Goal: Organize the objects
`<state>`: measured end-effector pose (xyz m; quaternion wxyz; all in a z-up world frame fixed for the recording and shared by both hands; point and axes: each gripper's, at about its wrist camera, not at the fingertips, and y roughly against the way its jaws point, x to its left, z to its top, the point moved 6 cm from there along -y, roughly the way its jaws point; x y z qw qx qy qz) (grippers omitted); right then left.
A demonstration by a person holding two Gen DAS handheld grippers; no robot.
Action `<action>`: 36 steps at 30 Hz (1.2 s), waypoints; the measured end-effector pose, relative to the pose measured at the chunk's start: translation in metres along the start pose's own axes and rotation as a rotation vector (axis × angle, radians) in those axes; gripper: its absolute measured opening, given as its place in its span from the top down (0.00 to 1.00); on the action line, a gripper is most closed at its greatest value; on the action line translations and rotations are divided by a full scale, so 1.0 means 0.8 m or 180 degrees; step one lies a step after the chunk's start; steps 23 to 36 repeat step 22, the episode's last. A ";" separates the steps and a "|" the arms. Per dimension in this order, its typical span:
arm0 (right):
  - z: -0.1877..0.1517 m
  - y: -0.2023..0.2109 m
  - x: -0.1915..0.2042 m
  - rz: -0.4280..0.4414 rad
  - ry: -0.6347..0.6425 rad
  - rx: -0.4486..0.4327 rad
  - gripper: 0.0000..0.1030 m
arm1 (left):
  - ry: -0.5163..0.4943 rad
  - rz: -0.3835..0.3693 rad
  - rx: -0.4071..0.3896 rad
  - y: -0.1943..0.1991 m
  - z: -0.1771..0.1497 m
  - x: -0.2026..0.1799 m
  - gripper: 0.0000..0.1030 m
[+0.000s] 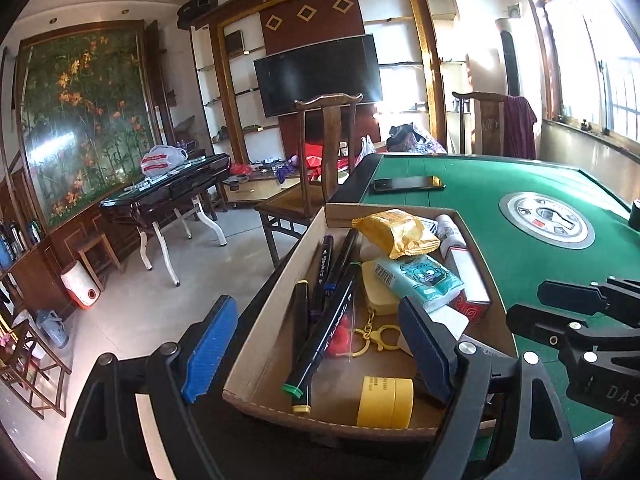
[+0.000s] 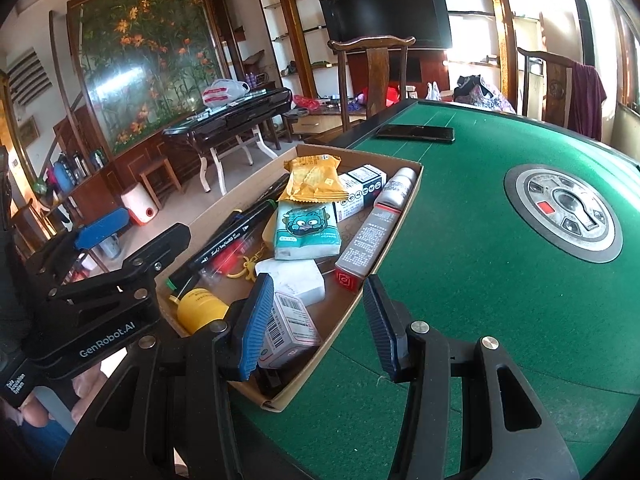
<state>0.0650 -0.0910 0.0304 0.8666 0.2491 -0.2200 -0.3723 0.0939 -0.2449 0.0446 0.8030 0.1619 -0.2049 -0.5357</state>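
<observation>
1. Left wrist view: the left hand-held gripper (image 1: 320, 356) hangs wide open over the near end of a shallow cardboard box (image 1: 256, 364) at the edge of the green felt surface (image 1: 520, 256), holding nothing. One blue pad sits outside the box's left wall, the other above its contents. Inside lie black marker pens (image 1: 320, 340), a yellow tape roll (image 1: 385, 402), a yellow keychain clasp (image 1: 378, 338), a teal tissue pack (image 1: 420, 280) and a yellow snack packet (image 1: 396, 232). A black phone (image 1: 408, 183) lies on the felt beyond the box, near the round dice panel (image 1: 546, 220). The right hand-held gripper (image 1: 560, 304) shows at the right edge.

2. Right wrist view: the right hand-held gripper (image 2: 318, 320) is also open and empty, its jaws straddling the box's right wall (image 2: 348, 316), one pad inside, one over the felt. Just beside the inner pad lies a small barcoded box (image 2: 288, 328), with a white block (image 2: 296, 278) behind it. A long grey-and-red carton (image 2: 366, 240), a white bottle (image 2: 396, 190) and a blue-and-white carton (image 2: 358, 192) lie along the far side.
</observation>
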 end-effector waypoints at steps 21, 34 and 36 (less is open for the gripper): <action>-0.005 -0.003 0.004 0.0039 -0.0004 0.0034 0.54 | 0.0050 0.0066 0.0108 -0.009 -0.007 0.012 0.21; -0.005 -0.003 0.004 0.0036 -0.0004 0.0033 0.54 | 0.0061 0.0055 0.0108 -0.008 -0.007 0.013 0.21; -0.005 -0.003 0.004 0.0036 -0.0004 0.0033 0.54 | 0.0061 0.0055 0.0108 -0.008 -0.007 0.013 0.21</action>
